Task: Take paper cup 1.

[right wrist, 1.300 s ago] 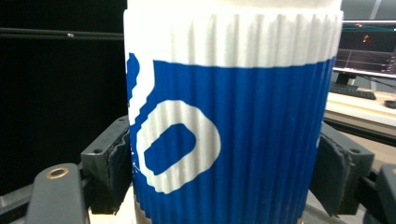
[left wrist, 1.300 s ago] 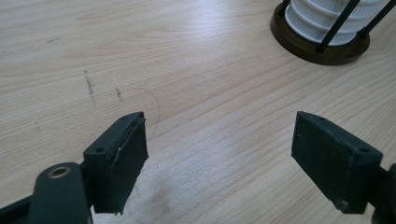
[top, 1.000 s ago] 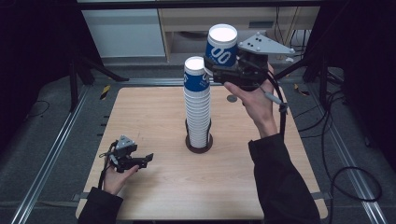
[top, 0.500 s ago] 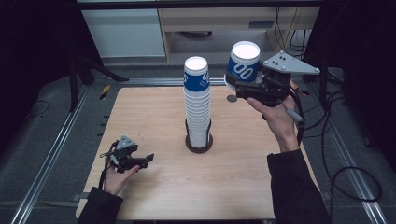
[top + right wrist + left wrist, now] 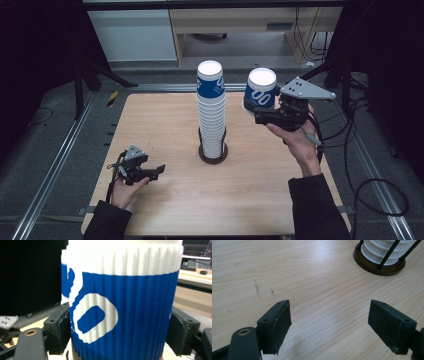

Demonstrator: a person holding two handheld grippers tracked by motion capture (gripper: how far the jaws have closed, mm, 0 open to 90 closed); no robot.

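I had the right gripper (image 5: 254, 111) clamped on a blue-and-white cup (image 5: 260, 89), upright above the table's (image 5: 165, 125) right side, beside the cup stack (image 5: 211, 112) to its left; the left gripper (image 5: 155, 172) rested open, empty, farther off.

High view: fixed above the near edge, facing forward and down, taking in the whole wooden table (image 5: 165, 125) from some way off. Left gripper view: low over that table top, looking along it toward the brown holder base (image 5: 379, 267) of the cup stack (image 5: 211, 112), shared with the high view. Right gripper view: level, pressed close against the blue-and-white paper cup (image 5: 122, 297), also seen from above (image 5: 260, 91).
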